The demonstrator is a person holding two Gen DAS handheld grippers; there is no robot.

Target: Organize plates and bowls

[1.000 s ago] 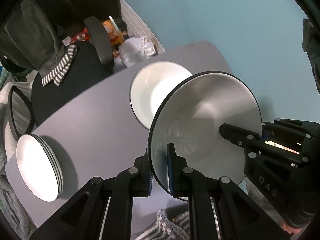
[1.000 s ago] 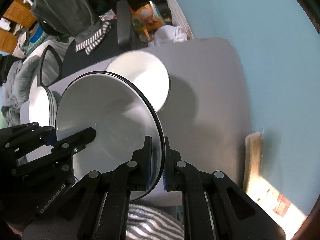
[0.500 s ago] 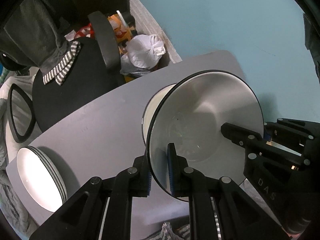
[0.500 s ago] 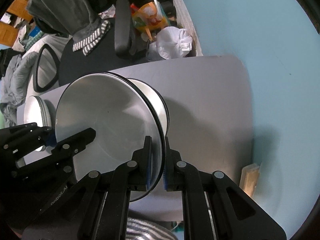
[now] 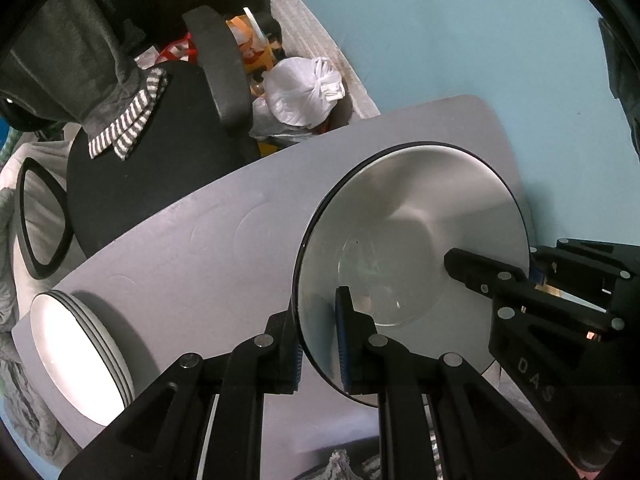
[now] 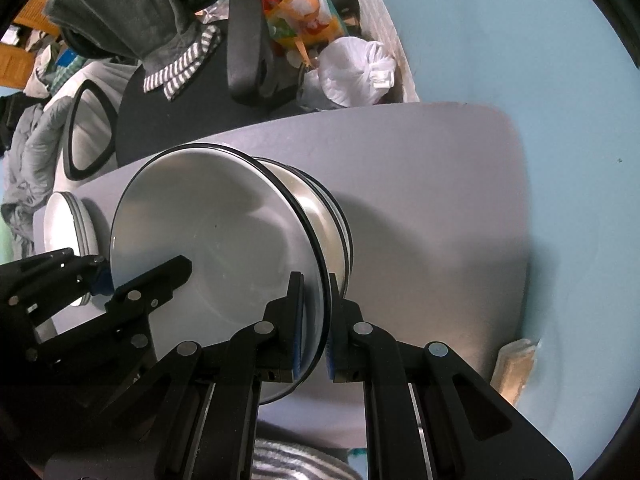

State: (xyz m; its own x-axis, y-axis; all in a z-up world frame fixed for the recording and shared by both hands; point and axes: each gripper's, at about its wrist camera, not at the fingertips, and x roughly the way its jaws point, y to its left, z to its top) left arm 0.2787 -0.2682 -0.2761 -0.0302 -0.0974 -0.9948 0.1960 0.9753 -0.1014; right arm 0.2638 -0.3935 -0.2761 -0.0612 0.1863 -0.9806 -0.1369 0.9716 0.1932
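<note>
While both grippers pinch bowl rim, plate stack sits apart.

bowl over table, plates left

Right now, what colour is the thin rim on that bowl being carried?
Black, edging the shallow white bowl; clearest in the right wrist view.

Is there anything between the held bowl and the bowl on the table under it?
Nothing visible. The held bowl, gripped at its rim by the left gripper and right gripper, sits directly over the lower bowl on the grey table.
</note>
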